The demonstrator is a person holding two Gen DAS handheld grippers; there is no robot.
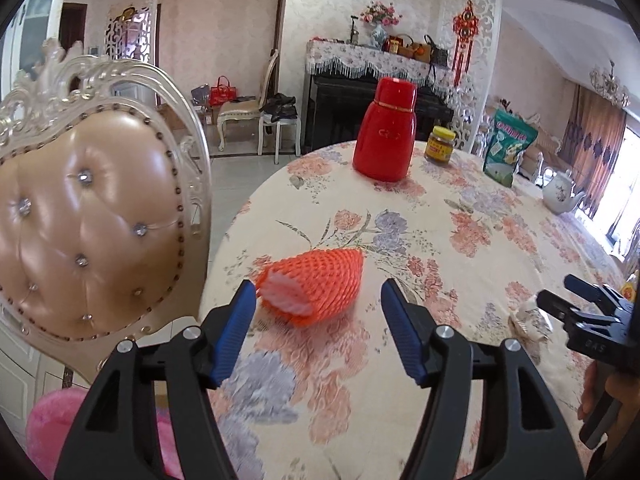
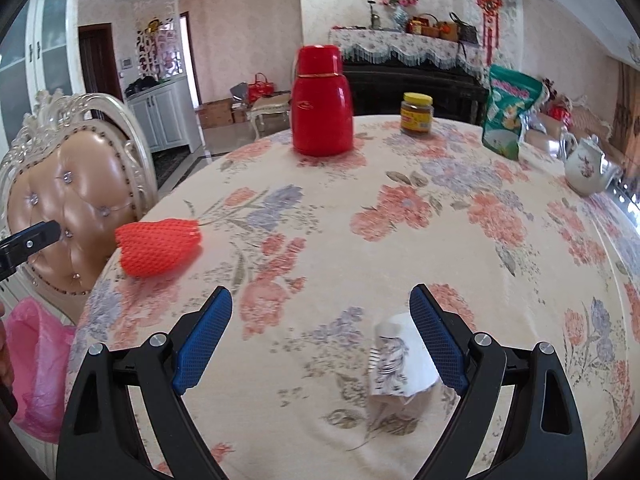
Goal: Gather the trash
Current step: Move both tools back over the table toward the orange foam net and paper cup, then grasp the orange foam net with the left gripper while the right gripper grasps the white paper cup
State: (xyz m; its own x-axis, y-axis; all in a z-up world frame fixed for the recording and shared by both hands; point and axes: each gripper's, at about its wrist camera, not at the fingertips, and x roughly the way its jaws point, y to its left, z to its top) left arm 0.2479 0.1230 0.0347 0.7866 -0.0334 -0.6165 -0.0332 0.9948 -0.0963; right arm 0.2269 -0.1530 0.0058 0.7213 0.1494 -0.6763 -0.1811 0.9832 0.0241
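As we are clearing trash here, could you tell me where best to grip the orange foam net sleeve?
Probably across the orange foam net sleeve mid-body, approaching from its open white-lined end, facing the open left gripper. It lies flat, tapering towards the far tip.

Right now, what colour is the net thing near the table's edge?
Orange, with white inside one end. The net shows best in the left wrist view.

Orange foam net (image 1: 316,290), glossy red flask (image 1: 386,130)

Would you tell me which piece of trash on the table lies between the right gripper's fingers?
The crumpled paper, white with printed stripes; the orange foam net lies far off by the table's edge.
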